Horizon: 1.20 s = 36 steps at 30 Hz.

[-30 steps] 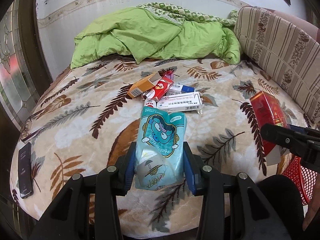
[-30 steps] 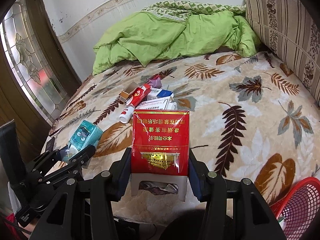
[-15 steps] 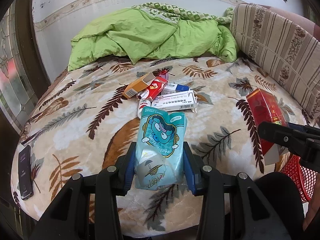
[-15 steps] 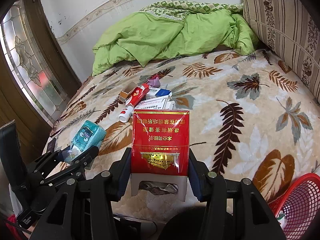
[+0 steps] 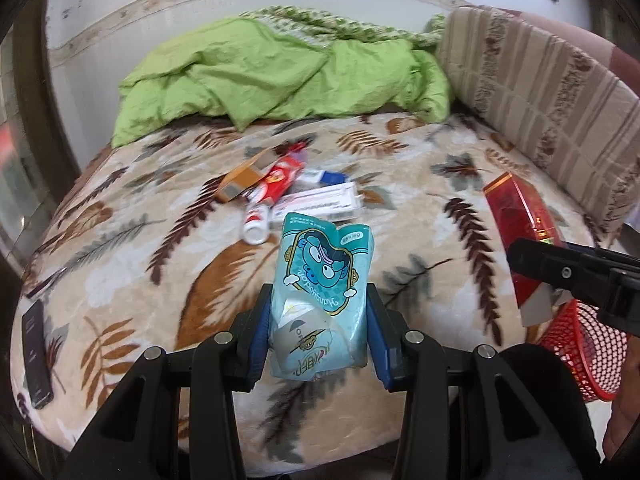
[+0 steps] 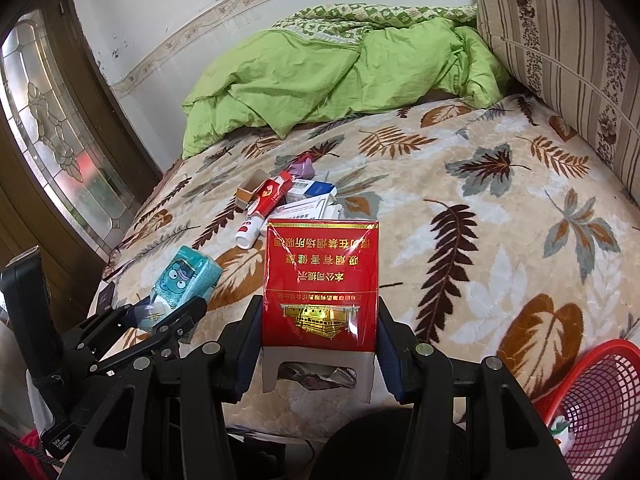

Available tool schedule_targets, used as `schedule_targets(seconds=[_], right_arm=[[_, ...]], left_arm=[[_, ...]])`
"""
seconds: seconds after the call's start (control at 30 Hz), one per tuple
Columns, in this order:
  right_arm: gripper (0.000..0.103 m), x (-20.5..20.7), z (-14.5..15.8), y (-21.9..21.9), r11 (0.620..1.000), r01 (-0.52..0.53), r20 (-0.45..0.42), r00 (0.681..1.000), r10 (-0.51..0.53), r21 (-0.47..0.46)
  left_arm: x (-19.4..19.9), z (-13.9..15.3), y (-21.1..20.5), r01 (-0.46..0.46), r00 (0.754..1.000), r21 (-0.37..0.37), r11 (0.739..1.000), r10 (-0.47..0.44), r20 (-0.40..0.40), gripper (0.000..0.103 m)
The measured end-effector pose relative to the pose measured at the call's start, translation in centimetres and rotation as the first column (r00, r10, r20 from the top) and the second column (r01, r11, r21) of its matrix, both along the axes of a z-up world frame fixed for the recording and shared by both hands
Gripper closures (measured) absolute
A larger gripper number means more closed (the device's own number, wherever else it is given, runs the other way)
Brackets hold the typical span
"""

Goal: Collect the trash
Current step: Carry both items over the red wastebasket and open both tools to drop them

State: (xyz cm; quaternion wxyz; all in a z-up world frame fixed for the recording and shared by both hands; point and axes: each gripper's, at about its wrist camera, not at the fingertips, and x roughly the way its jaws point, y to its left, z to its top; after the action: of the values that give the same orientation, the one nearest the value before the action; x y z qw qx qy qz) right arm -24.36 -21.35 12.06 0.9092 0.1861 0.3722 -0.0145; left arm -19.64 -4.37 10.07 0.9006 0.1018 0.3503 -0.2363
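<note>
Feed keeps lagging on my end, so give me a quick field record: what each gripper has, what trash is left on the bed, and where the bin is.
left gripper: shut on a blue tissue pack
right gripper: shut on a red cigarette carton
left on bed: pile of small boxes and a tube on the leaf blanket
bin: red basket, off the bed's near edge, on the right
also on bed: green quilt, dark phone at left edge
</note>
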Motion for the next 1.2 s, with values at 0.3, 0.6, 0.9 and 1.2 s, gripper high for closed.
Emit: schedule_targets(seconds=[0.3, 0.6, 0.9, 1.2], right_arm=[[0.048, -4.3, 0.6, -5.2, 0.989, 0.143, -0.017, 0.99, -0.143, 0.039], [0.048, -11.0, 1.1, -11.7, 0.939, 0.342, -0.041, 0.939, -0.34, 0.045], [0.048, -17.7, 0.6, -16.6, 0.863, 0.503, -0.088, 0.863, -0.497, 0.05], [0.048, -20.9, -0.1, -18.8, 0.82, 0.567, -0.11, 0.823, -0.558, 0.076]], left_arm=[[-1.2, 1.4, -4.5, 0.165, 0.983, -0.088, 0.982, -0.171, -0.065, 0.062], [-3.9, 2.2, -11.2, 0.333, 0.938, -0.09, 0.939, -0.34, -0.074, 0.062], [-7.5, 2.4, -17.2, 0.5, 0.853, -0.1, 0.86, -0.509, -0.117, 0.062], [-11.5, 1.1, -22.0, 0.635, 0.739, -0.106, 0.766, -0.641, -0.209, 0.061]])
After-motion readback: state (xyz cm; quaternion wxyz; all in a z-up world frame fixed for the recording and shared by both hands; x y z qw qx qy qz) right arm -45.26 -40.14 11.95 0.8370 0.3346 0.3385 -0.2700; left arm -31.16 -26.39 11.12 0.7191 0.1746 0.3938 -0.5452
